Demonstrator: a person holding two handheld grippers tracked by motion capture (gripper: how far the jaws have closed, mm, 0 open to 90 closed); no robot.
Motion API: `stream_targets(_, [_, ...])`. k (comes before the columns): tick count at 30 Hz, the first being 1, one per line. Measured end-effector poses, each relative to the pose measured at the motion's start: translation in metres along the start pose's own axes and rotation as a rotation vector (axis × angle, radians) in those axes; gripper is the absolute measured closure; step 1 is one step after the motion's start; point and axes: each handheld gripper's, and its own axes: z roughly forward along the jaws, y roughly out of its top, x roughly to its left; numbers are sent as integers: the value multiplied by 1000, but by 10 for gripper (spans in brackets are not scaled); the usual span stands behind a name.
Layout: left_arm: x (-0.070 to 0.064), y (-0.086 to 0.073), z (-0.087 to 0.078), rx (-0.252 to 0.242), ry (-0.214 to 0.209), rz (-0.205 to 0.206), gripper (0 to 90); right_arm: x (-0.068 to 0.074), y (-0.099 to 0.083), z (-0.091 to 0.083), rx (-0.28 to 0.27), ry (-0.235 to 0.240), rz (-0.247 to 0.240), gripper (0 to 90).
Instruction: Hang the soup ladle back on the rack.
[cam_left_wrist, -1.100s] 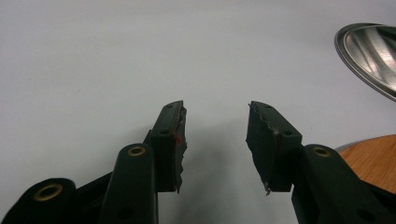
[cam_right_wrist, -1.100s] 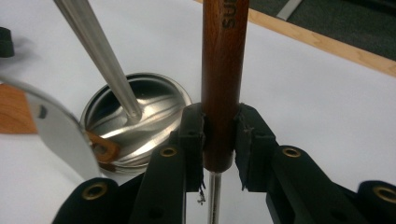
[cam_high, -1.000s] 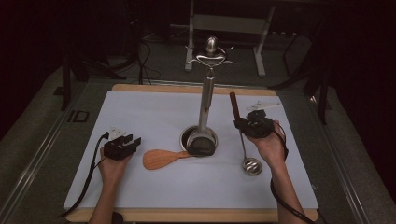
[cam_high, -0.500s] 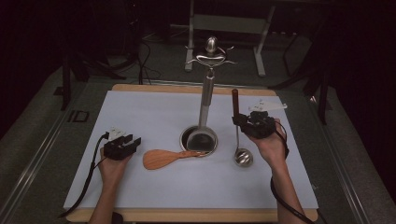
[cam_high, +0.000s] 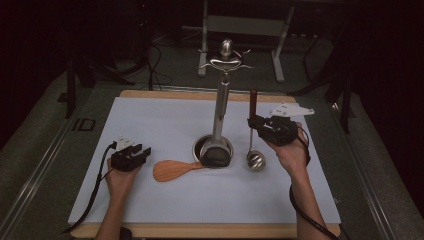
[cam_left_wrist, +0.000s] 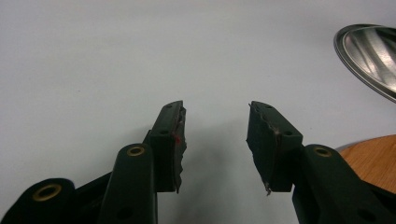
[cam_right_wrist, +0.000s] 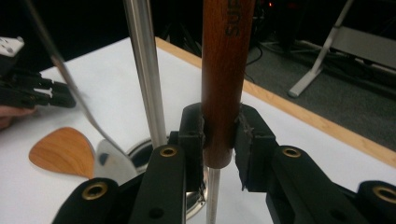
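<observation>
The ladle (cam_high: 255, 145) hangs upright right of centre in the high view, its dark wooden handle at the top, a thin metal shaft below it, and its round steel bowl low over the white mat (cam_high: 165, 125), near the lower right of the stand's base. The right gripper (cam_high: 256, 123) has the ladle by the handle: in the right gripper view the two black jaws are pressed against either side of the brown handle (cam_right_wrist: 224, 70) near its lower end, with the metal shaft coming out just beneath them.

Just to the left of the ladle in the high view rises the utensil stand (cam_high: 221, 107), a steel post with a hooked crown on a round dished base. A dark utensil head rests in that base, and a wooden spatula (cam_high: 175, 170) lies flat on the mat with its blade to the lower left of the base.

Further left, in the lower left of the high view, the left gripper (cam_high: 139, 151) is held low over the mat, well apart from the ladle. In the left gripper view its jaws stand wide apart with only bare mat between them.
</observation>
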Motion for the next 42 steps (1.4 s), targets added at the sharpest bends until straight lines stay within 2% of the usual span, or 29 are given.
stream_targets(20, [0, 0, 0, -1, 0, -1, 568, -1, 35, -24, -136, 91, 12, 742])
stream_targets(30, [0, 0, 0, 0, -1, 1, 568, 2, 55, -35, -183, 126, -18, 742])
stream_targets(42, [0, 0, 0, 0, -2, 1, 568, 6, 72, -33, -171, 145, -41, 743])
